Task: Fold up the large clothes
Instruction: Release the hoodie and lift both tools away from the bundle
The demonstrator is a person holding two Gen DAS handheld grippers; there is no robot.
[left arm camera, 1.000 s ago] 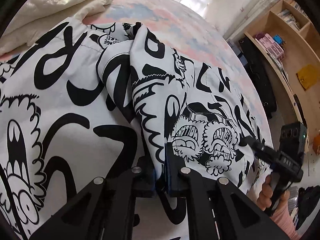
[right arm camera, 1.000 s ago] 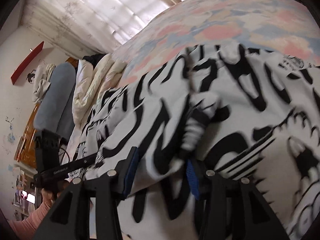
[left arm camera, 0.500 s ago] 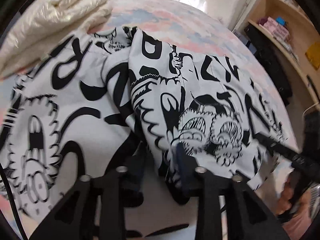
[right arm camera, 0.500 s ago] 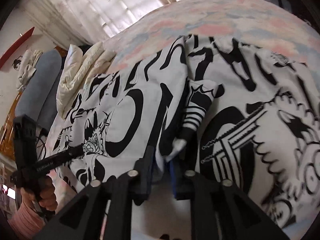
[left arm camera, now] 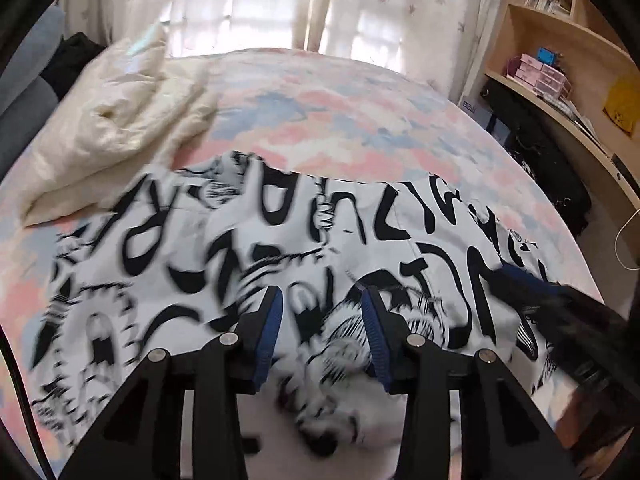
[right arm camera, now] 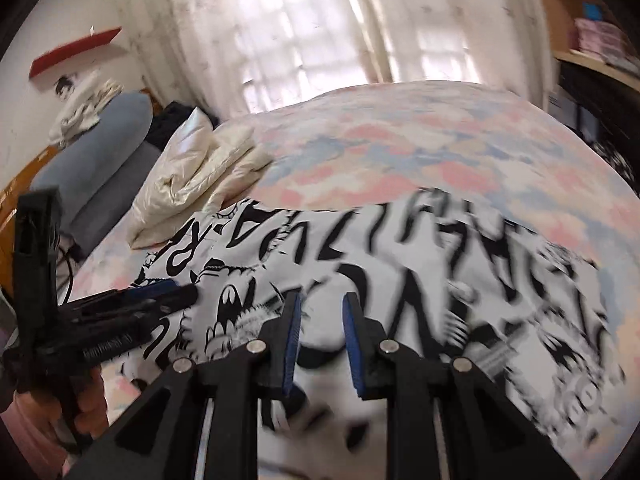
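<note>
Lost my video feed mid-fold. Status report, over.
Left gripper open above the cloth, holding nothing. Right gripper open too, nothing pinched. Black-and-white printed garment lies spread on the bed. Cream quilt beside it, not blocking.

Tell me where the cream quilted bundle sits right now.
The cream quilted bundle lies on the bed at upper left in both wrist views, beside the far left corner of the black-and-white printed garment.

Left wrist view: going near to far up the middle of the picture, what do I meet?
Left claw, jaws apart over the cloth → black-and-white printed garment → pink and blue bedspread → white curtains at the window.
</note>
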